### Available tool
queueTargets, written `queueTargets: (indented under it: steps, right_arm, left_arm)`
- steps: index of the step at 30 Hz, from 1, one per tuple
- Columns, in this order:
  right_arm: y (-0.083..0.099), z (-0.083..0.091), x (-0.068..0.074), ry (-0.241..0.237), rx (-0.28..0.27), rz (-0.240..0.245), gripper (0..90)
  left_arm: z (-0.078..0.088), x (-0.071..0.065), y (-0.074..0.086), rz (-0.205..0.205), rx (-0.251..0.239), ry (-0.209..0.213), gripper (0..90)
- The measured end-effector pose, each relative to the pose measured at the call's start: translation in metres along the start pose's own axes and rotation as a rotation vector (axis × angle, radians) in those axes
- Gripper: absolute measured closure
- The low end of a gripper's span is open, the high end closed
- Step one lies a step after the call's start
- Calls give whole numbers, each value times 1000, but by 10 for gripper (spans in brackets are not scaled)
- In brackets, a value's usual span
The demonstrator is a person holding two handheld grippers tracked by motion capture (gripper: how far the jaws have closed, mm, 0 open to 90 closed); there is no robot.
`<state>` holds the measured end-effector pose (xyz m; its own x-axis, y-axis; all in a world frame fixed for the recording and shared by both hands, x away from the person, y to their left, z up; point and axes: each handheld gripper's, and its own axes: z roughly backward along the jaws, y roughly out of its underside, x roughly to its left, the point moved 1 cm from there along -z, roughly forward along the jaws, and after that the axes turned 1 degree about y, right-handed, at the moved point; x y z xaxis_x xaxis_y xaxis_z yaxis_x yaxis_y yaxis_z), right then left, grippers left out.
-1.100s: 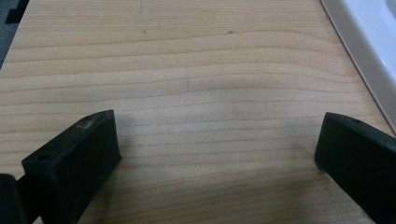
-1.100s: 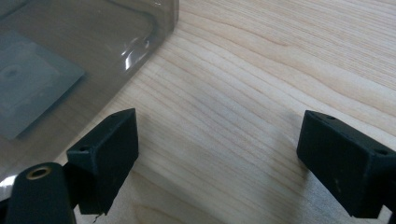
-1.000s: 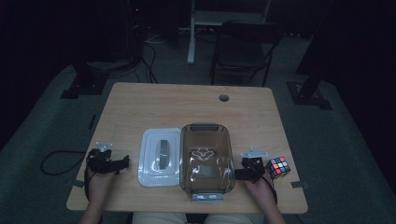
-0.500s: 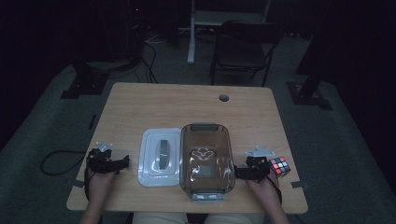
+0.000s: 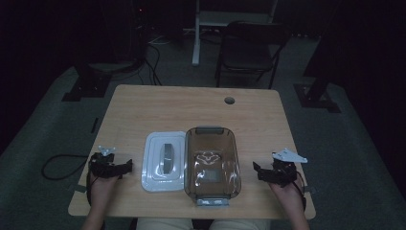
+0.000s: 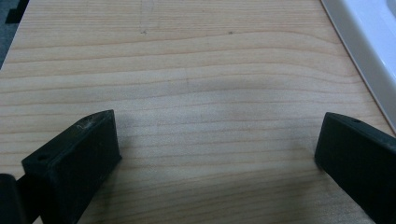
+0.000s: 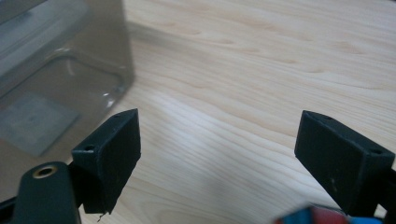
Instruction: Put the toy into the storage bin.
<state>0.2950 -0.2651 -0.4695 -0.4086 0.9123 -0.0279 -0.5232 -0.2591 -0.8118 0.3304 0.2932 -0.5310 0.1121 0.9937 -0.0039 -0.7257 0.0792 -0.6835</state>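
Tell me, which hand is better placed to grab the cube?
Right. The right gripper, its open, empty jaws just closed a little, has the coloured cube close by; the left gripper sits beyond the white lid and clear container.

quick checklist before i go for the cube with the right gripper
1. Right gripper open: ok. Its jaws stand wide, have just been closing a little, and nothing is between them.
2. Cube lined up between the jaws: not ok. It shows at the lower edge of the right gripper view, below the jaws.
3. Container uncovered: ok. The white lid lies flat on the table beside it.
4. Container free inside: ok. It looks empty apart from glare and a grey patch on its floor.
5. Left gripper out of the way: ok. It is open over bare table, beyond the lid.
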Motion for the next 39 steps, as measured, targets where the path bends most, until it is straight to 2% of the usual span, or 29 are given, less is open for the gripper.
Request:
queueTargets:
  steps: [1,6,9,16,26,33,39]
  right_arm:
    - [1,7,-8,21,-10,-19,144]
    - [7,22,-31,77,-25,-62,128]
    - [14,28,-40,98,-14,-77,125]
    - [34,32,-58,106,6,-137,120]
    - [56,24,-60,115,47,-154,122]
    - [71,15,-61,85,88,-180,140]
    - [76,11,-62,79,101,-183,183]
  left_arm:
    - [0,0,0,-1,1,1,5]
    - [0,0,0,-2,1,2,5]
    - [0,0,0,-2,1,2,5]
    - [0,0,0,-2,1,2,5]
    - [0,0,0,-2,1,2,6]
    - [0,0,0,-2,1,2,6]
    - [0,0,0,-1,0,2,6]
